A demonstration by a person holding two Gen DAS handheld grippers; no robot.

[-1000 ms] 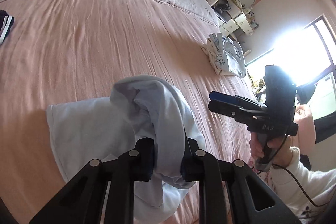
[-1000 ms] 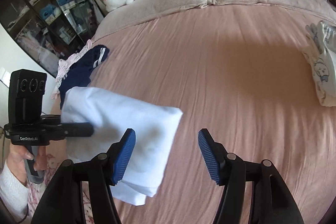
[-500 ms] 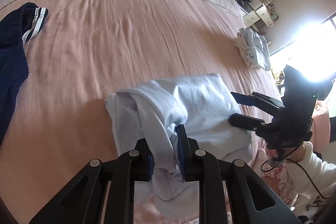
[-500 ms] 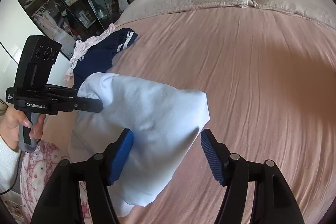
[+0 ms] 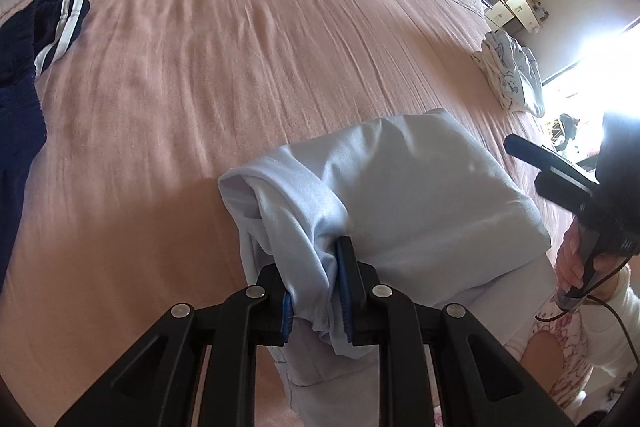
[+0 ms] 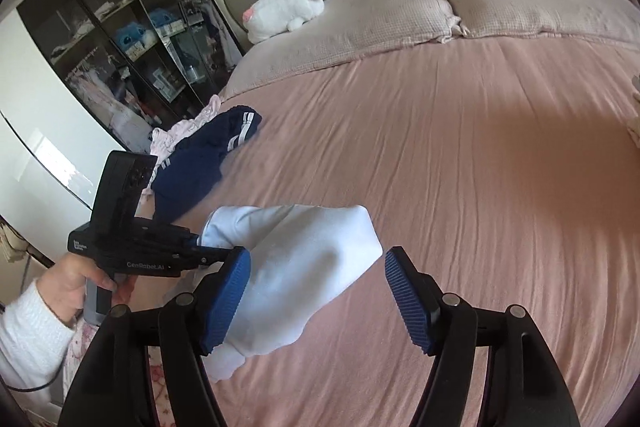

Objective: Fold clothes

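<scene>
A pale blue garment (image 5: pixel 420 195) lies folded over in a bundle on the pink bed (image 5: pixel 240 67). My left gripper (image 5: pixel 316 291) is shut on a bunched fold at its near edge. In the right wrist view the same garment (image 6: pixel 304 259) sits between the blue pads of my right gripper (image 6: pixel 318 291). Its jaws are opening and the pads do not press the cloth. The left gripper (image 6: pixel 192 243) comes in from the left there, held by a hand in a white sleeve. The right gripper (image 5: pixel 552 167) shows at the right edge of the left wrist view.
Navy shorts with white stripes (image 6: pixel 200 155) and a pink garment (image 6: pixel 176 131) lie at the bed's left side. A folded printed white garment (image 5: pixel 508 75) rests at the right. Pillows (image 6: pixel 520 3) and a white plush toy (image 6: pixel 288 7) sit by the headboard. A glass cabinet (image 6: pixel 120 47) stands left.
My left gripper has come down with the pale blue garment, which now lies folded over on the bed. The right jaws stand a little wider around it.
</scene>
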